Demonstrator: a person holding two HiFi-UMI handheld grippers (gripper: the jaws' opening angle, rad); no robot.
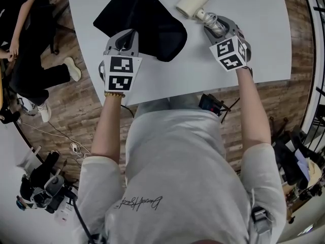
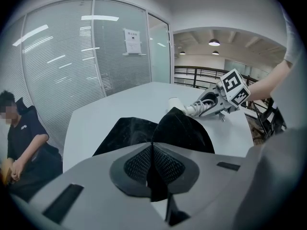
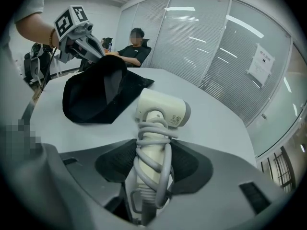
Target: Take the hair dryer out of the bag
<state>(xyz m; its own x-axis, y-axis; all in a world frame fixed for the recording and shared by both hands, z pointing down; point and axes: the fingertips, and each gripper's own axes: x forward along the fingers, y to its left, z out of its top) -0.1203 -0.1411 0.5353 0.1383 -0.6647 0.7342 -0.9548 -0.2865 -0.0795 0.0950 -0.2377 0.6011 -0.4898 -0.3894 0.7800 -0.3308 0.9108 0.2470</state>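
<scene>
A black fabric bag (image 1: 147,19) lies slumped on the white table (image 1: 264,39). My left gripper (image 1: 129,34) is shut on the bag's near edge, a fold of black cloth pinched between its pads (image 2: 139,164). Clear of the bag, to its right, is the cream hair dryer (image 1: 193,3), its grey cord wound round the handle. My right gripper (image 1: 213,22) is shut on that wrapped handle (image 3: 153,147), with the dryer's head (image 3: 163,111) pointing away from me. Whether the dryer touches the table I cannot tell. The bag (image 3: 96,95) and left gripper (image 3: 81,40) show at the left of the right gripper view.
A person in black (image 1: 25,44) sits on a chair beyond the table's left side. Glass partition walls (image 2: 72,71) stand behind the table. Cables and gear (image 1: 45,187) lie on the wooden floor at the lower left, more equipment (image 1: 299,156) at the right.
</scene>
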